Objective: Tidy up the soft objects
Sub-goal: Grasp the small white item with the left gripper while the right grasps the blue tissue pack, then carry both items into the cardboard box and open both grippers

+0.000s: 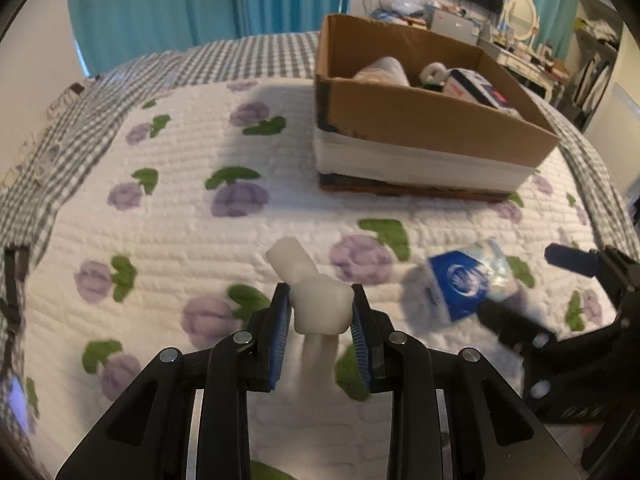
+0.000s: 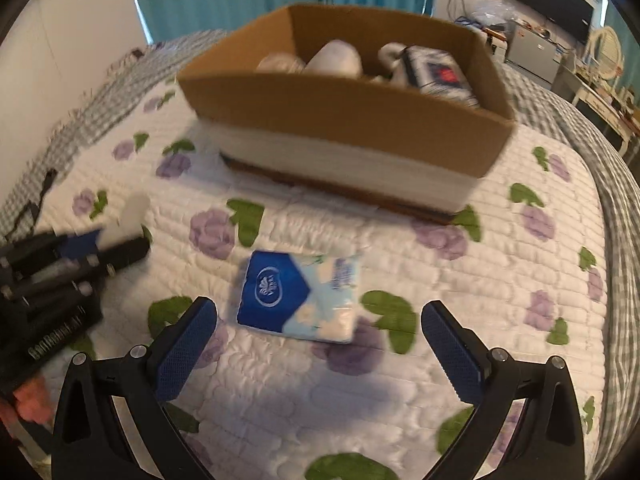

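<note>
My left gripper (image 1: 320, 296) is shut on a soft white toy (image 1: 316, 304) and holds it just above the floral quilt (image 1: 180, 216); the toy's top end sticks out forward. It also shows at the left of the right wrist view, the toy (image 2: 130, 216) in its jaws. A blue and white tissue pack (image 2: 298, 296) lies flat on the quilt. My right gripper (image 2: 320, 344) is open, its jaws wide, just short of the pack. In the left wrist view the pack (image 1: 466, 280) lies by the right gripper (image 1: 532, 284).
A cardboard box (image 2: 348, 120) with a white band stands on the quilt beyond the pack, holding several soft items and a tissue pack. It shows at upper right in the left wrist view (image 1: 432, 120). Checked bedding rims the quilt. Furniture stands at far right.
</note>
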`<state>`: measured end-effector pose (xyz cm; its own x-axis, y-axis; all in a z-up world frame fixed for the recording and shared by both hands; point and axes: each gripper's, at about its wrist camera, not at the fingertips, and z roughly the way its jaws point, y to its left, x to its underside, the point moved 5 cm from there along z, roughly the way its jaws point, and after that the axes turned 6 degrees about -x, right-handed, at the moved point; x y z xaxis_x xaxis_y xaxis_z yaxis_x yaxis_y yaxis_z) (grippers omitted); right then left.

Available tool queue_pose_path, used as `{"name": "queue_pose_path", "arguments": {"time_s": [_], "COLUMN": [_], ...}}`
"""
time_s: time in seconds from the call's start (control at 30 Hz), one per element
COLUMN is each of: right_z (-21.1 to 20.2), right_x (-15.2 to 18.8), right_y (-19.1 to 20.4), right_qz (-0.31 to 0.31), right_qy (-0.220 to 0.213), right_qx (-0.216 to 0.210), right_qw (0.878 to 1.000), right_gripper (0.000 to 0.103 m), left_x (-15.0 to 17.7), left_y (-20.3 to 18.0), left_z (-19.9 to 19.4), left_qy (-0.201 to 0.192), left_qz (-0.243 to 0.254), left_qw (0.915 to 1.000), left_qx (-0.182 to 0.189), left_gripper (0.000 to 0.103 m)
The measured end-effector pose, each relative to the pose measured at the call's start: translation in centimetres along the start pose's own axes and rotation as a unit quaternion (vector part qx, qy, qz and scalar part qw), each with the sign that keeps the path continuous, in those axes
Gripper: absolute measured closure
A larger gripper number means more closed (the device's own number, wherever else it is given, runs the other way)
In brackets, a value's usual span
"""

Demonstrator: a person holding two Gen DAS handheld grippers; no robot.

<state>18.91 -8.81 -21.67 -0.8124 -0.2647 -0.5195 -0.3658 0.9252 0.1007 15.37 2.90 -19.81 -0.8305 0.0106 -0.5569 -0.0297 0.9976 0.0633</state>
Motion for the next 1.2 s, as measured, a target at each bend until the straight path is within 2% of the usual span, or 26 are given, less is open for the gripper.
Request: {"name": "queue_pose_path", "arguments": {"time_s": [0.13, 0.23, 0.3, 0.37, 0.47, 0.6, 0.77, 0.93, 1.03, 1.2], "right_z": [2.5, 3.7, 4.1, 4.3, 3.9, 3.0, 0.4, -4.1, -7.3, -13.2], "right_x": [0.0, -0.1, 0.0, 0.1, 0.0, 0.1, 0.1, -0.8, -2.0, -4.9], "right_y": [1.0, 1.2, 1.3, 1.2, 0.9, 0.7, 0.9, 1.3, 1.4, 1.2], "right_qz": [-0.007, -0.007, -0.008, -0.006, 0.005, 0.013, 0.009, -0.006, -0.017, -0.051], "right_qy": [0.02, 0.029, 0.033, 0.034, 0.025, 0.015, -0.009, -0.047, -0.072, -0.121], "right_qx": [-0.003, -0.006, -0.003, 0.0, 0.0, -0.004, -0.013, -0.013, -0.019, 0.002], "right_qw": [1.0, 1.0, 0.999, 0.999, 1.0, 1.0, 1.0, 0.999, 0.997, 0.991], "right_gripper": [0.001, 0.005, 0.012, 0.013, 0.025, 0.029, 0.029, 0.029, 0.029, 0.029], "left_x": [0.0, 0.3, 0.5, 0.6, 0.9, 1.0, 0.9, -0.2, -2.0, -6.0], "left_y": [0.7, 0.6, 0.5, 0.3, 0.3, 0.2, 0.0, -0.4, -0.7, -1.1], "left_z": [1.1, 1.9, 2.4, 2.7, 3.1, 2.3, -0.2, -3.9, -6.1, -10.1], "left_qy": [0.009, 0.019, 0.026, 0.03, 0.036, 0.032, 0.011, -0.023, -0.044, -0.097], "left_qz": [0.012, 0.018, 0.02, 0.023, 0.025, 0.026, 0.029, 0.031, 0.036, 0.034], "left_qw": [0.9999, 0.9997, 0.9994, 0.9993, 0.999, 0.9991, 0.9995, 0.9992, 0.9984, 0.9947], "left_qx": [0.002, 0.005, 0.008, 0.004, 0.002, 0.003, -0.003, -0.001, -0.003, 0.005], "left_gripper": [0.075, 0.075, 0.075, 0.075, 0.075, 0.075, 0.075, 0.075, 0.075, 0.075]}}
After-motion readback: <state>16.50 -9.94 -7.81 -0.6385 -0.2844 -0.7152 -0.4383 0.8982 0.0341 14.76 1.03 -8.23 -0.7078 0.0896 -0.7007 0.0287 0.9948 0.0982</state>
